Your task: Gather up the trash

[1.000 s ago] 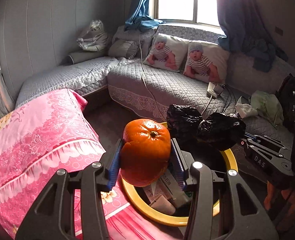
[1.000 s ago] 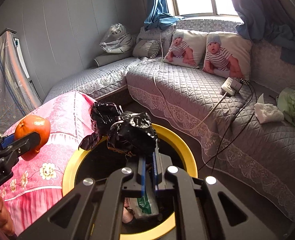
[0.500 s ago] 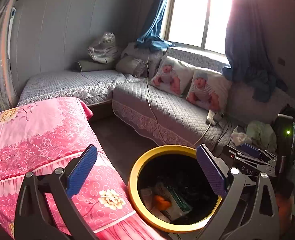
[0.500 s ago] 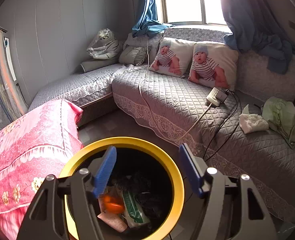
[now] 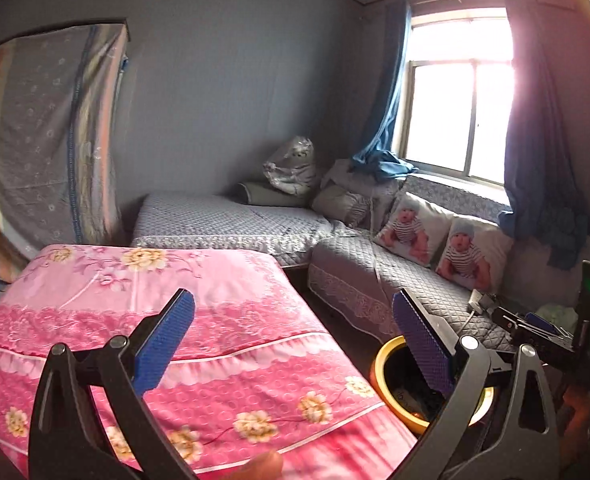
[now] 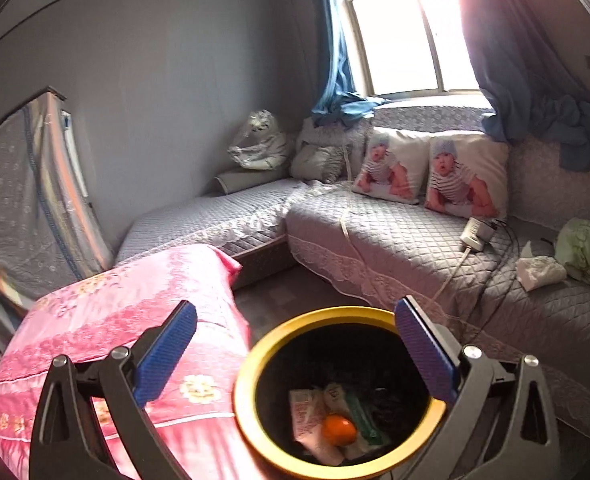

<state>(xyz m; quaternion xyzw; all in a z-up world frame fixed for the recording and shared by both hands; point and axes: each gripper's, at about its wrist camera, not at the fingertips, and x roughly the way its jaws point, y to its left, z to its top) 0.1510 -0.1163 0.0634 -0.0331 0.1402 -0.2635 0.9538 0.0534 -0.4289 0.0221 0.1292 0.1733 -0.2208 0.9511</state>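
Left wrist view: left gripper (image 5: 293, 338) spread wide, nothing between the blue pads (image 5: 163, 340), held above the pink bedspread (image 5: 183, 280). Yellow-rimmed bin (image 5: 379, 376) low, beside the bedspread's corner, partly hidden behind the nearer finger. Beyond the bin, a grey quilted sofa (image 5: 375, 276) with two printed cushions (image 5: 443, 240). Right gripper (image 5: 535, 326) seen past the bin, over the sofa's edge.

Right wrist view: right gripper (image 6: 295, 338) with jaws opening wide, empty, hovering over the bin (image 6: 247, 380). Inside the bin: an orange (image 6: 338, 429) lying on packets (image 6: 307, 412) and a black bag (image 6: 387, 400). Bedspread (image 6: 127, 300) just beside the bin.
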